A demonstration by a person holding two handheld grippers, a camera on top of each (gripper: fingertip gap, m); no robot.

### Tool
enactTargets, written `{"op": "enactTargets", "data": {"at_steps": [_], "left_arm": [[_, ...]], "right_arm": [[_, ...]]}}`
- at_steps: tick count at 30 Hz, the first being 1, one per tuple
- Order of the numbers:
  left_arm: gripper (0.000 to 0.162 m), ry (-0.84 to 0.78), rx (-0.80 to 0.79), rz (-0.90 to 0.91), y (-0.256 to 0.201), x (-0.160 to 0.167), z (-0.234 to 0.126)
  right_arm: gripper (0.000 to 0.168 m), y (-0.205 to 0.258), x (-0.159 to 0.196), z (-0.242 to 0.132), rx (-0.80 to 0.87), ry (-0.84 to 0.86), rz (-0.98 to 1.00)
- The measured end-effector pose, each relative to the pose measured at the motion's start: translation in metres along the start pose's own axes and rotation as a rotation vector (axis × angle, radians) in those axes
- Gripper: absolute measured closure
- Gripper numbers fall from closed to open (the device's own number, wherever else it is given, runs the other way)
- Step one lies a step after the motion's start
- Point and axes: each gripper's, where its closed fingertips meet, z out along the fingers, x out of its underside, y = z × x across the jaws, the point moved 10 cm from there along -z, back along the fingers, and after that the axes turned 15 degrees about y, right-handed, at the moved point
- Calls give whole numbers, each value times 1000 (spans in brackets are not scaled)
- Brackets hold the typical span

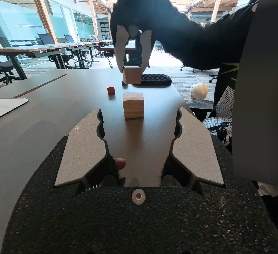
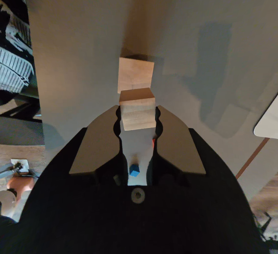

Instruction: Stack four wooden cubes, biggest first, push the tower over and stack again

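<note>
Wooden cube (image 2: 139, 113) hangs level in right tool (image 2: 138, 108).

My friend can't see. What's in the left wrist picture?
The right gripper holds a plain wooden cube in the air above a bigger wooden cube on the dark table. A small red cube sits nearby, and the left gripper waits open.

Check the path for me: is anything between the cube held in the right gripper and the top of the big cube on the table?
Nothing visible. The held cube hangs in the right gripper above and behind the big cube, whose top is bare. The red cube sits off to one side.
</note>
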Motion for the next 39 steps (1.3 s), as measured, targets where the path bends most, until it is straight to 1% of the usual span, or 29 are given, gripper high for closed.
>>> {"op": "enactTargets", "data": {"at_steps": [4,10,21,26,39], "left_arm": [[71,-1,-2,-1,0,0,0],[72,-2,1,-1,0,0,0],[73,-5,-4,1,0,0,0],[74,0,1,3,0,0,0],[75,-2,3,0,0,0,0]], "right_arm": [[125,3,-16,-3,-10,-6,79],[125,-3,-31,3,-10,77,194],[125,-7,-41,21,-60,115,207],[125,-8,-42,21,-71,102,211],[125,-10,-42,23,-97,135,204]]}}
